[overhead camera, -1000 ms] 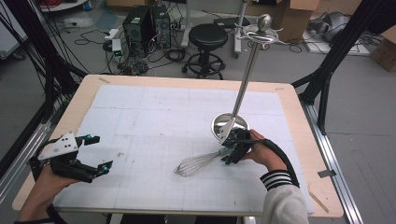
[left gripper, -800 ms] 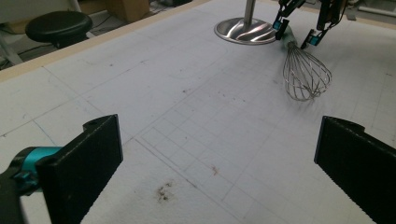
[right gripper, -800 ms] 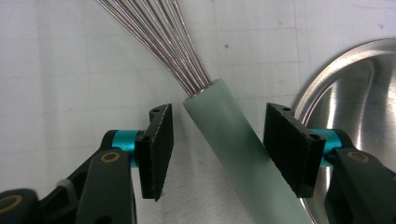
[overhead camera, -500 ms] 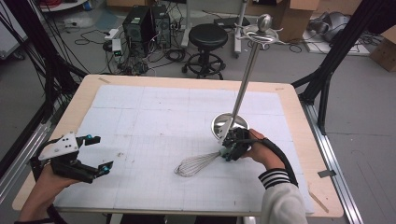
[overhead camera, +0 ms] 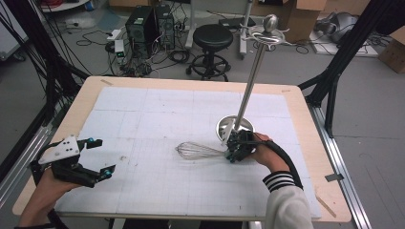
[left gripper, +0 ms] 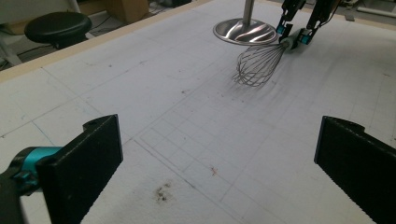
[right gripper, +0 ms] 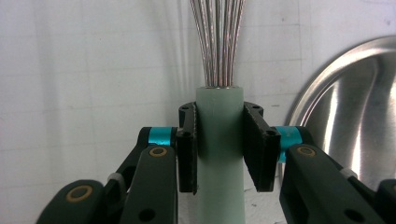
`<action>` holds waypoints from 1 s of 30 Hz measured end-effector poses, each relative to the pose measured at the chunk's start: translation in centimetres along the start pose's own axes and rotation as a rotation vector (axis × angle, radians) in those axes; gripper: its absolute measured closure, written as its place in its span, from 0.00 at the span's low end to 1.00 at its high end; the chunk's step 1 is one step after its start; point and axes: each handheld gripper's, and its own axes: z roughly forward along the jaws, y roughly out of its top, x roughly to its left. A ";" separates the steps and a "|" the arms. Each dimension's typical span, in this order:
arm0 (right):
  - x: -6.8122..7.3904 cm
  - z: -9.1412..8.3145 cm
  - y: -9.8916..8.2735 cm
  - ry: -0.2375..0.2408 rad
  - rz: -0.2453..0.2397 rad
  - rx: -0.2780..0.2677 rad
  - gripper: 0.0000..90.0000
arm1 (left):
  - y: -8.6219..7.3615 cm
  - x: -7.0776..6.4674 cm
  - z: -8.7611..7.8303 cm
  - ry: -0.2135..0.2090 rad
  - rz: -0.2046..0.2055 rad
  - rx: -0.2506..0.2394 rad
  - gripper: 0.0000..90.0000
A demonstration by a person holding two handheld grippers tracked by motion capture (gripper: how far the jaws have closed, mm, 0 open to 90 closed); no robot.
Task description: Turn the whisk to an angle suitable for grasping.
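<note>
Closing on the whisk was the only change since the earlier frame: my right gripper had just brought its jaws in until both pads pinched the pale handle. It lay flat just beside the stand base. I judged a level lift best. My left gripper rested spread, well apart from that base.
</note>
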 end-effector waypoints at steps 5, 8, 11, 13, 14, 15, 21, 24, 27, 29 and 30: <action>0.1 -0.1 0.0 0.016 0.030 0.001 0.77 | 0.0 0.1 0.0 -0.001 0.001 0.001 0.02; 0.2 -0.2 0.0 0.020 0.032 -0.012 0.77 | 0.0 0.0 0.0 -0.001 0.000 0.001 0.02; 0.4 -0.5 0.1 0.046 0.038 -0.034 0.77 | 0.0 0.1 0.0 0.000 0.001 0.001 0.02; 0.5 -0.6 0.1 0.057 0.035 -0.039 0.77 | 0.0 0.1 0.0 0.000 -0.001 0.000 0.02; 0.9 -0.8 0.3 0.060 0.033 -0.041 0.77 | 0.0 0.1 0.0 0.000 0.002 0.002 0.02; 1.0 -0.9 0.3 0.062 0.043 -0.042 0.77 | 0.0 0.1 0.0 0.001 0.001 0.002 0.02; 1.2 -1.7 0.6 0.069 0.045 -0.115 0.77 | 0.0 0.1 0.0 0.001 -0.004 -0.003 0.02; 1.5 -2.8 0.9 0.072 0.047 -0.170 0.77 | 0.0 0.1 0.0 -0.001 0.000 -0.004 0.02; 1.8 -3.7 1.4 0.079 0.052 -0.209 0.77 | 0.1 0.1 0.0 -0.004 0.003 -0.004 0.02; 2.0 -4.4 1.9 0.080 0.057 -0.224 0.77 | 0.1 0.0 -0.1 -0.004 0.007 -0.003 0.02; 2.1 -4.6 2.2 0.080 0.058 -0.232 0.77 | 0.1 0.0 -0.1 -0.005 0.004 -0.008 0.02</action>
